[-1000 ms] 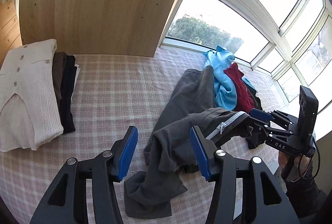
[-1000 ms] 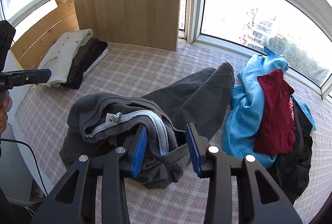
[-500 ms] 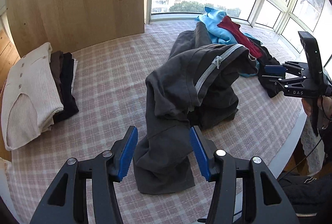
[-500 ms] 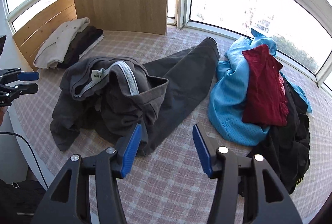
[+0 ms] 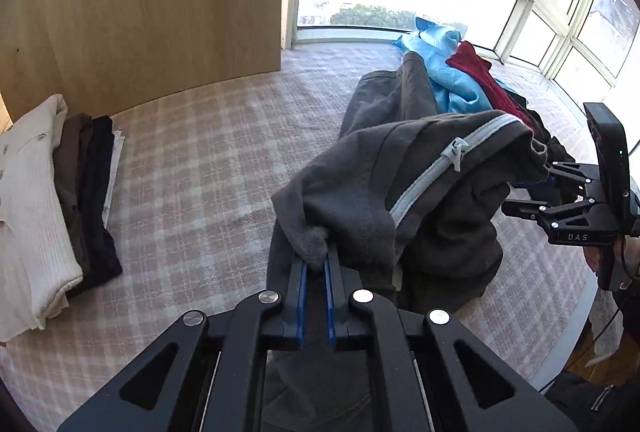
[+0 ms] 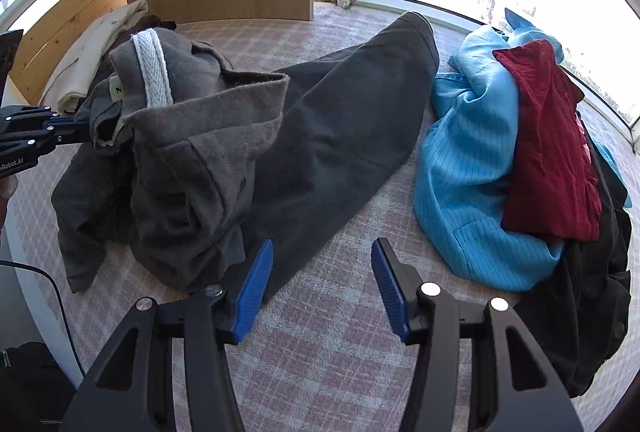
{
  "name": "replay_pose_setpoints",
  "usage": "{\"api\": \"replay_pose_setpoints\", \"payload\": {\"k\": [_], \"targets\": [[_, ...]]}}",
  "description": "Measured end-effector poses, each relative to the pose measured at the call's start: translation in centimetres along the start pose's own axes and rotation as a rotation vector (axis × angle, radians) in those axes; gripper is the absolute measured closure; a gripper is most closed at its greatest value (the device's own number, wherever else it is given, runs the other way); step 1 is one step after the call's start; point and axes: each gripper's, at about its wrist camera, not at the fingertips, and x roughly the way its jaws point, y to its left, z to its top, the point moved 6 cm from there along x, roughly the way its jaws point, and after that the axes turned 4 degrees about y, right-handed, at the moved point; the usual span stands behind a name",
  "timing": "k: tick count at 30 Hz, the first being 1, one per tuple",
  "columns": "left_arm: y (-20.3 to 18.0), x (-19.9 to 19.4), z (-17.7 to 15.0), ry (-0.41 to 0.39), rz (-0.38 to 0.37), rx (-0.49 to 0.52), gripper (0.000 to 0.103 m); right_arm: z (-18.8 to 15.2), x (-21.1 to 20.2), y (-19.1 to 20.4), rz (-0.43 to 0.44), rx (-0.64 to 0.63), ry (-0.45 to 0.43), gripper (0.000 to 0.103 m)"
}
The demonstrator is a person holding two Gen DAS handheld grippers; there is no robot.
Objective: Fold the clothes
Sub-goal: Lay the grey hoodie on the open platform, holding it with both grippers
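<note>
Checked cloth covers the bed; on it lies the grey jacket. My left gripper is closing, pinching its fabric, while my right gripper stands half open, empty, beside its sleeve.

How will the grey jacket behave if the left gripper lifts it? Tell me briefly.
Probably floppy: the grey jacket already sags in folds around the left gripper, which is closing on a pinch of it. Its thick fabric suggests some weight, so a sleeve would likely drag.
</note>
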Motion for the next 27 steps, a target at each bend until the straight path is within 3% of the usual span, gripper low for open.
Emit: {"api": "replay_pose_setpoints", "payload": {"k": [3,7,11,14,18,21,24,27], "targets": [[3.7,-1.3,1.1,-0.033,0.047,-0.068,0.097,1.5,0.4,0.4,0.038,-0.014,-0.010,0.052],[5.7,-1.3,0.8,-0.022,0.082,-0.078,0.097,3.5,1.6,2.2,0.054,-0.082,-0.016,0.052],[7.2,-1.8,-0.9,-0.018,0.108,-0.124,0.097,6.0,3.2,3.4,0.050,-0.132,-0.014,0.052],[9.0,-2.5,-3.2,-0.009,0.129,-0.186,0.097,7.3,4.2,4.3,0.126,-0.118,0.025,0.052],[11.2,-3.6,-7.4,0.012,0.164,-0.270,0.097,5.4,4.7,8.7,0.340,-0.120,0.098,0.052],[12.7,-4.2,-10.6,0.034,0.188,-0.330,0.097,1.4,3.9,13.8,0.483,-0.272,0.198,0.052],[13.6,-3.9,-12.7,0.059,0.195,-0.371,0.097,0.3,2.3,14.9,0.499,-0.337,0.187,0.052],[13.6,-3.9,-12.9,0.050,0.185,-0.379,0.097,2.4,1.3,13.4,0.477,-0.287,0.134,0.052]]}}
